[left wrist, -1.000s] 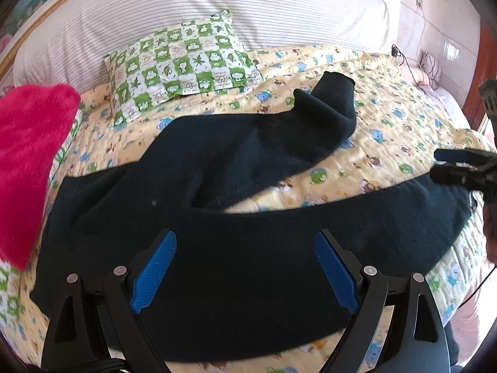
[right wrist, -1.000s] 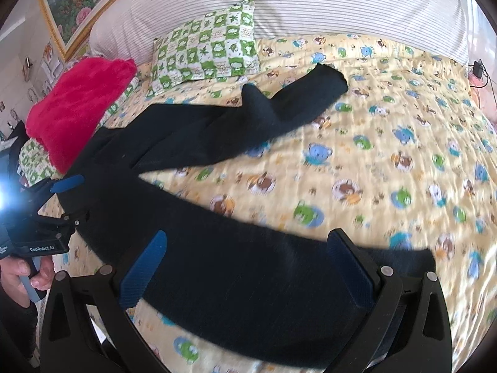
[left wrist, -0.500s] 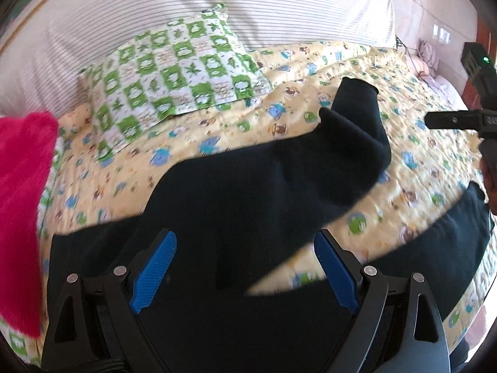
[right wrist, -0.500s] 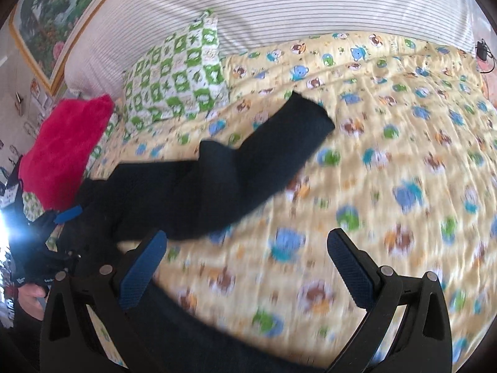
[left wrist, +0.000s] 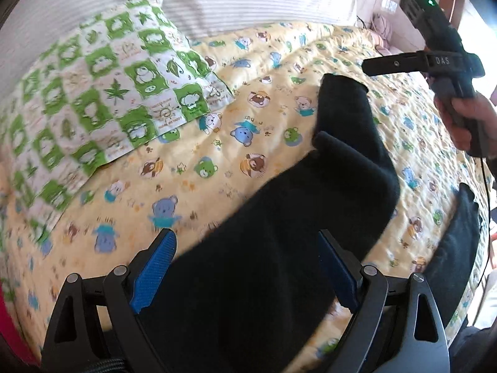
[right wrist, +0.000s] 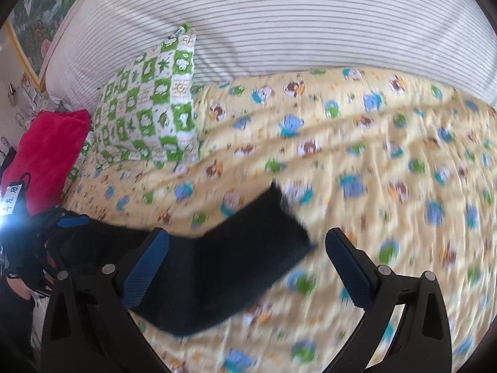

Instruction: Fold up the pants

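Dark pants sprawled across the yellow cartoon-print quilt on the bed, 1 leg running from lower centre to a cuff at upper right of the left wrist view, the other leg along the lower right edge. Open quilt left of the leg, up to the green checked pillow at upper left. Left gripper spread wide, low over the leg, holding nothing. Right gripper likewise apart above the cuff, gripped by a hand at right.
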Action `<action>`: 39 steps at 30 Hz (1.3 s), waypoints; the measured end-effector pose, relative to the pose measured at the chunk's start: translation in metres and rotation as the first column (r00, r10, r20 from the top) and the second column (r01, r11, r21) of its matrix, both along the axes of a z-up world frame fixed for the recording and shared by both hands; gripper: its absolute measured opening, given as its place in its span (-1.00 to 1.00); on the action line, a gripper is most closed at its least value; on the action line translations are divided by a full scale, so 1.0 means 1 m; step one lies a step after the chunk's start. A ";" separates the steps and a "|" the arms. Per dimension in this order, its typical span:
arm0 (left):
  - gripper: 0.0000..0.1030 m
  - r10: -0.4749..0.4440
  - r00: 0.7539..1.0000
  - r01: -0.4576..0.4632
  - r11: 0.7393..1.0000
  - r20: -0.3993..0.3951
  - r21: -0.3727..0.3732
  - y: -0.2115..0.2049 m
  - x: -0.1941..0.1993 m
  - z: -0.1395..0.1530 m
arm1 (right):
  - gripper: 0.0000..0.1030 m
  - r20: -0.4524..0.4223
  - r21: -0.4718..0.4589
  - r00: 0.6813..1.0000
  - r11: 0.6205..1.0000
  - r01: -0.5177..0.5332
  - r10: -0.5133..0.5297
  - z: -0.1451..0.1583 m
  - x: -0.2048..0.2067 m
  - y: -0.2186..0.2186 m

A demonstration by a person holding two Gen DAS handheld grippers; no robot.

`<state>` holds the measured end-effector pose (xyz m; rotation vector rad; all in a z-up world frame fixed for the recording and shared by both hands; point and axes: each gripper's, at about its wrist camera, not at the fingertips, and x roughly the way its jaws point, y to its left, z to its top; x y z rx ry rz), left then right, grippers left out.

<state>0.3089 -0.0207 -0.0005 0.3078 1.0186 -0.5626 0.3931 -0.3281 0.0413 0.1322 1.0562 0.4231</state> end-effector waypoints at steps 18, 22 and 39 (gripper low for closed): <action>-0.63 -0.094 0.970 0.097 0.995 -0.225 -0.001 -0.015 0.032 -0.047 | -0.69 -0.114 -0.040 0.987 0.992 -0.120 0.115 -0.045 0.044 0.012; -0.88 -0.133 0.970 0.128 0.991 -0.203 -0.035 -0.019 0.007 -0.029 | -0.79 -0.061 0.005 0.996 0.998 -0.061 0.061 -0.027 0.032 -0.009; -0.88 -0.113 0.988 0.092 0.978 -0.102 -0.189 0.003 -0.127 0.038 | -0.87 0.105 0.184 0.993 0.982 0.037 -0.057 0.019 -0.130 -0.111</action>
